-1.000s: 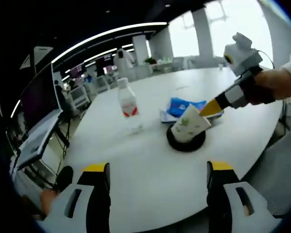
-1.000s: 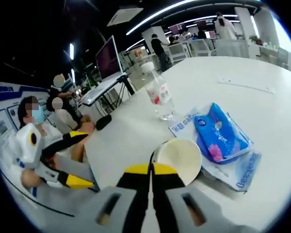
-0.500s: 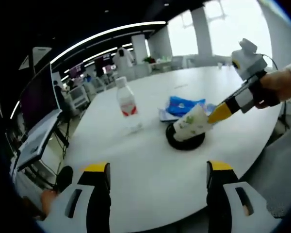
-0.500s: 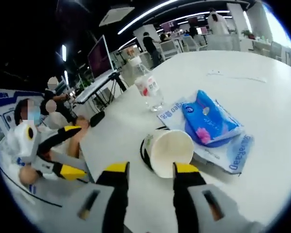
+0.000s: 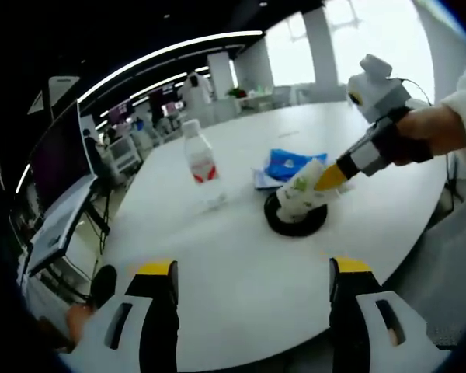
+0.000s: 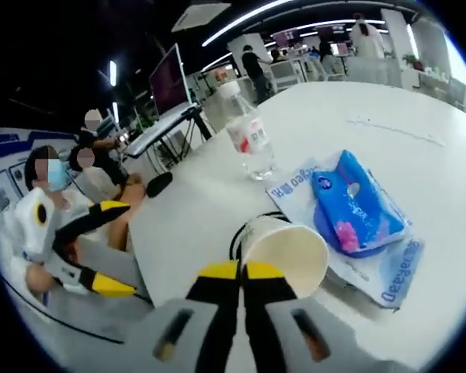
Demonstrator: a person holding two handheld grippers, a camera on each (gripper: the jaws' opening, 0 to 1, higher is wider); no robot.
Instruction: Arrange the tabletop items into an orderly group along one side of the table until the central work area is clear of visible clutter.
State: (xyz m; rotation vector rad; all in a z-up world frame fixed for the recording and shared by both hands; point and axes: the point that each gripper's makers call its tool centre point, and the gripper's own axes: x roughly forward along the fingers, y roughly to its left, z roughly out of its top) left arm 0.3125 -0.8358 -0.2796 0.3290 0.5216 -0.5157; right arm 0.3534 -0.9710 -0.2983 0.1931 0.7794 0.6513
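A white round table (image 5: 241,264) is seen in both views, with four items gathered near one another. A paper cup (image 5: 303,193) is tilted over a black round coaster (image 5: 293,224), its lower edge on or just above the disc; contact cannot be told. In the right gripper view the cup (image 6: 286,256) shows its open mouth, and the coaster is only glimpsed as a dark arc behind it.

The right gripper (image 6: 241,273) is seen with its yellow tips pressed together at the cup's rim, so the rim wall is judged to be pinched between them. From the left gripper view the same right gripper (image 5: 332,176) is seen reaching in, held by a hand (image 5: 443,132). The left gripper (image 5: 252,272) is held back over the near table edge, jaws wide apart, nothing between them.

A clear water bottle (image 5: 202,167) with a red label stands upright, apart from the cup. A blue tissue pack (image 6: 356,206) lies on a flat printed packet (image 6: 388,272) just beside the cup.

Risks, as judged: the thin paper rim may be crushed or may slip out of the pinch. If the cup is swung while tilted, the coaster may be dragged or the tissue pack nudged out of place. The bottle could be toppled by a wide sweep.
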